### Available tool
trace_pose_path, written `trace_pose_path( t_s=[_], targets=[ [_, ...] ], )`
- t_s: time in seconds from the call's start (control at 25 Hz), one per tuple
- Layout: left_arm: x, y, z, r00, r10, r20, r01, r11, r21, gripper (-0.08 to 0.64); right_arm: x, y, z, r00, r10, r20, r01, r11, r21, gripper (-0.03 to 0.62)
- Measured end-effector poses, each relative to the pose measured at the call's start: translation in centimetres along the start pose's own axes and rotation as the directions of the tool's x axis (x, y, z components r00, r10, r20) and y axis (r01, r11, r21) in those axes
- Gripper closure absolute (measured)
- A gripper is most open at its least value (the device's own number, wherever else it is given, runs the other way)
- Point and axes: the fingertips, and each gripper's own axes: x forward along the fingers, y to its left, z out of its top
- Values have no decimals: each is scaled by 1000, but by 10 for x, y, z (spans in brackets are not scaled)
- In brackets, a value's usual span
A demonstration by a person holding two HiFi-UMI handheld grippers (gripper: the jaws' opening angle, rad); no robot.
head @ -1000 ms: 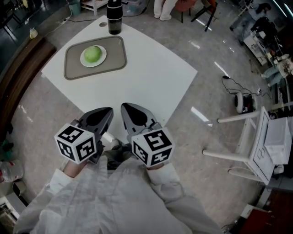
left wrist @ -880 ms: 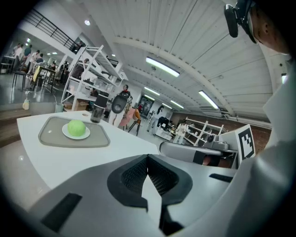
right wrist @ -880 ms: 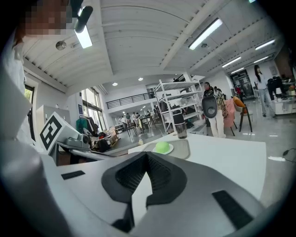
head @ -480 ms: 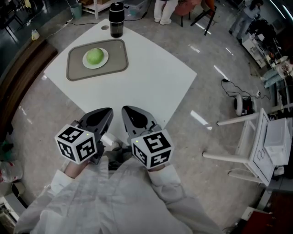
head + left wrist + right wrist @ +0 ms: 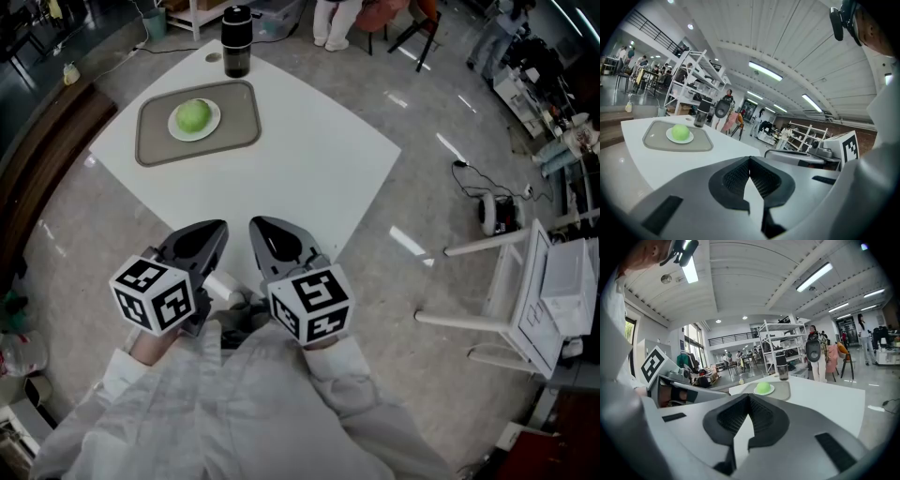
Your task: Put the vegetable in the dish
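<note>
Table [image 5: 309, 159] matt, smooth — floor [image 5: 427, 122] glossy — vegetable [image 5: 193, 116] smooth-skinned.

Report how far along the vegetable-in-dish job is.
Done: the round green vegetable sits in the white dish on the grey tray. In hand: nothing; left gripper and right gripper are shut and empty. Left: nothing that shows.

The left gripper [image 5: 749, 160] has its jaws closed together, with nothing between them. Beyond it, on the white table [image 5: 656, 164], a green vegetable [image 5: 680, 132] lies on a small white dish [image 5: 679, 141] inside a grey tray [image 5: 654, 140]. A dark bottle [image 5: 700, 117] stands just behind the tray.
</note>
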Motion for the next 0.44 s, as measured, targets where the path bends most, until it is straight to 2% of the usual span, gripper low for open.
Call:
trace_pose_path(
  t_s=[0.16,0.44],
  targets=[
    [-2,0,-1,1000,4,-8,-4,1000,16,552,0,2,-2,1000,1,-11,-1,1000,0,580],
    [3,0,-1,1000,-16,-8,16,1000,-1,552,3,-1,-4,1000,3,-25,-3,1000,-5,580]
  ],
)
